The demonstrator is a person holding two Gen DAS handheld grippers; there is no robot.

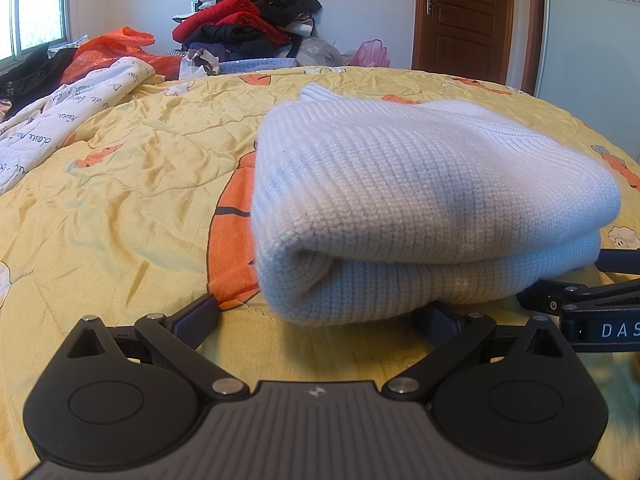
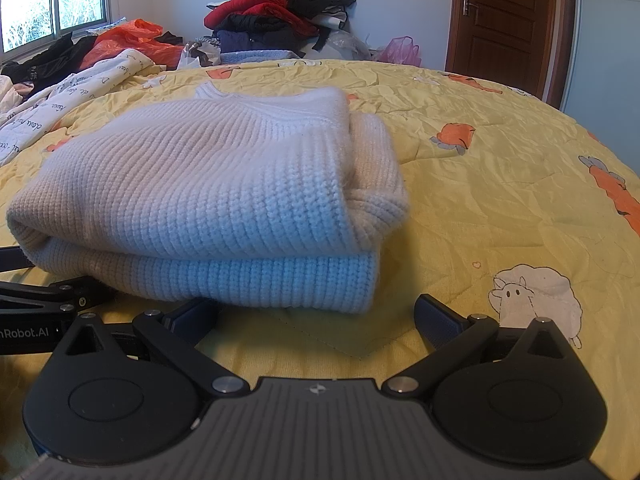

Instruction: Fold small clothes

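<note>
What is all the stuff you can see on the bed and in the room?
sweater: one, white knit, folded, middle of the bed
bedspread: one, yellow with orange carrots and sheep, covering the bed
quilt with writing: one, white, left side of the bed
plastic bag: one, orange, far left
clothes pile: one heap, red, black and dark blue, behind the bed
pink bag: one, by the door
door: one, brown wood, far right
window: one, far left
left tool: black, open, at the sweater's near edge
right tool: black, open, at the sweater's near edge
</note>
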